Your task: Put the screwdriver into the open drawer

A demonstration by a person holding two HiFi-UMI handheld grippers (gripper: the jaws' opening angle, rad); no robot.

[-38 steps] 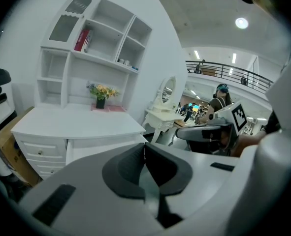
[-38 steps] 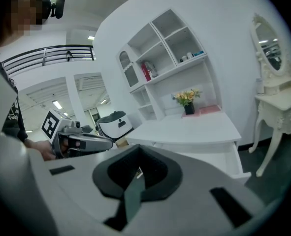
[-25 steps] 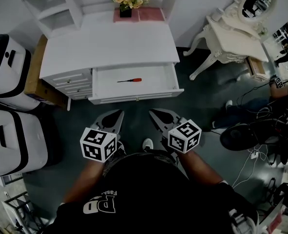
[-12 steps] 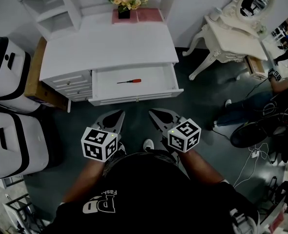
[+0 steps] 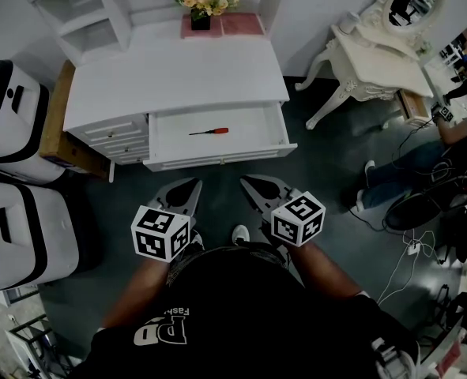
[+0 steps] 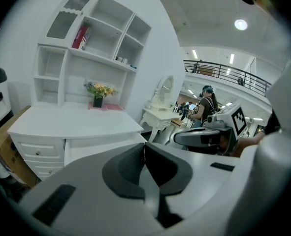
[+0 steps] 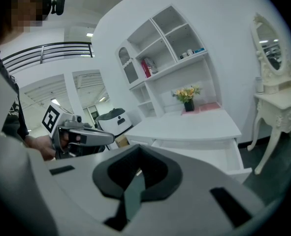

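Observation:
A screwdriver (image 5: pixel 210 131) with a red handle and dark shaft lies flat inside the open white drawer (image 5: pixel 276 129) of the white desk (image 5: pixel 178 73). Both grippers hang in front of the drawer, above the dark floor and apart from it. My left gripper (image 5: pixel 194 184) is shut and empty, and its jaws meet in the left gripper view (image 6: pixel 144 151). My right gripper (image 5: pixel 246 181) is shut too, with nothing between its jaws (image 7: pixel 137 154). The open drawer (image 7: pixel 211 154) shows beyond the right gripper's jaws.
A vase of flowers (image 5: pixel 205 5) stands at the back of the desk below white shelves (image 5: pixel 87 10). Two white machines (image 5: pixel 16 117) and a cardboard box (image 5: pixel 55 125) stand at the left. A white dressing table (image 5: pixel 379 58) stands at the right, with cables and a person beyond.
Both grippers and the screwdriver stay where they were. Only the person at the right edge has shifted.

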